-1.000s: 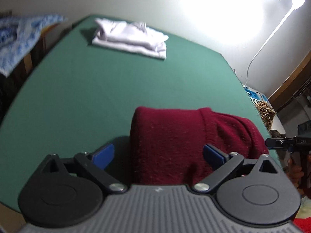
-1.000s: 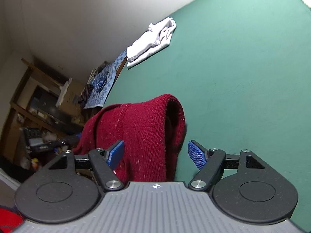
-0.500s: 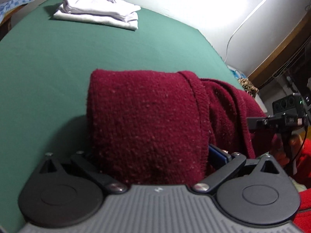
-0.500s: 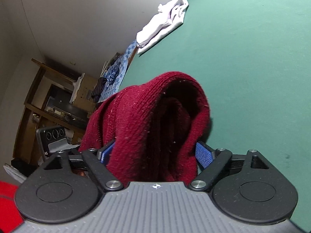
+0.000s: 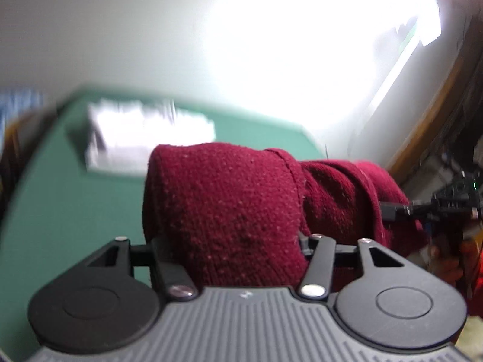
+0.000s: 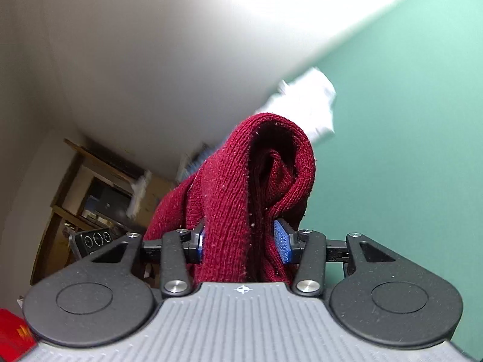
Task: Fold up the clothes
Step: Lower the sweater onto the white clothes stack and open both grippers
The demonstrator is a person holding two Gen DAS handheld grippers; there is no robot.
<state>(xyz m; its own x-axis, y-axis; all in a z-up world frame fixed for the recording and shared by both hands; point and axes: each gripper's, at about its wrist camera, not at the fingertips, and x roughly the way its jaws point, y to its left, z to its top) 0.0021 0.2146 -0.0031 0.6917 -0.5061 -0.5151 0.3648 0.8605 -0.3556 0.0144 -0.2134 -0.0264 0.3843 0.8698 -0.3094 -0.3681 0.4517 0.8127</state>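
Fuzzy maroon knit sweater (image 5: 223, 211), matt green tabletop (image 5: 75, 205)

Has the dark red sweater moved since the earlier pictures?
Yes. The dark red sweater has risen: it now overlaps the folded white clothes on the green table.

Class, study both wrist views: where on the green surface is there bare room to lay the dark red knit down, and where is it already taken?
Free: the green surface right of the red knit, and the strip between the knit and the white folded stack. Crowded: the far corner with that stack. Both grippers are closing on the knit.
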